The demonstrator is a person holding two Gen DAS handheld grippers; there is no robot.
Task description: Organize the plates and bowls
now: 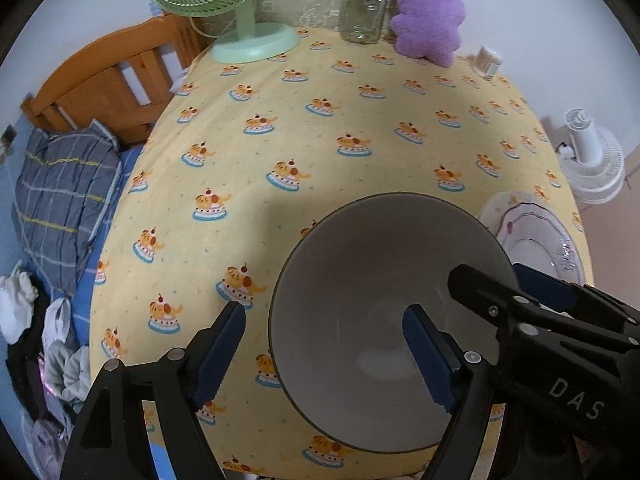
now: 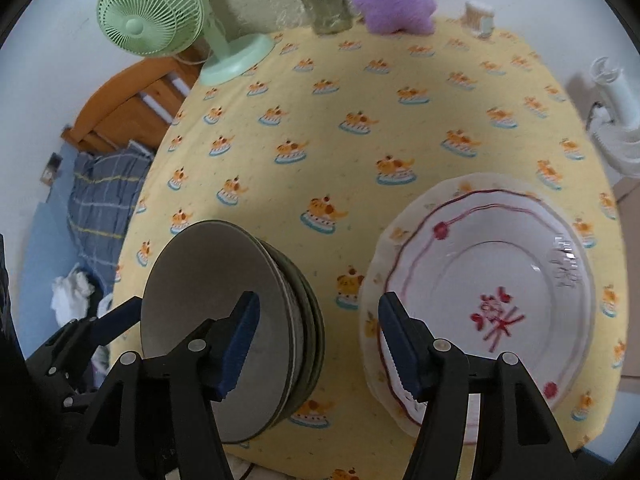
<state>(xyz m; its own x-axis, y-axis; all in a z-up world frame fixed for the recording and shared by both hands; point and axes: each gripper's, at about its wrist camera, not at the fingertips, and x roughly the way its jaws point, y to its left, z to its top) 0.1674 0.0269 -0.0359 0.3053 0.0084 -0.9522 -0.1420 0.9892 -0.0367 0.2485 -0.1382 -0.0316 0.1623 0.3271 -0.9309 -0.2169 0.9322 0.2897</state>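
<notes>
A stack of grey bowls (image 1: 384,280) stands near the table's front edge; it also shows in the right wrist view (image 2: 224,288). My left gripper (image 1: 324,356) is open, its jaws straddling the top bowl's left rim, one finger (image 1: 428,360) inside the bowl. A stack of white plates with red trim (image 2: 492,280) lies to the right of the bowls; it also shows in the left wrist view (image 1: 536,236). My right gripper (image 2: 316,344) is open and empty, above the gap between bowls and plates. It also shows in the left wrist view (image 1: 516,292).
The table has a yellow patterned cloth (image 1: 320,120). At its back stand a green fan (image 1: 224,0), a glass jar (image 1: 362,12), a purple plush toy (image 1: 430,16) and a small container (image 1: 488,62). A bed with a pillow (image 1: 60,184) is left; a white fan (image 1: 592,160) right.
</notes>
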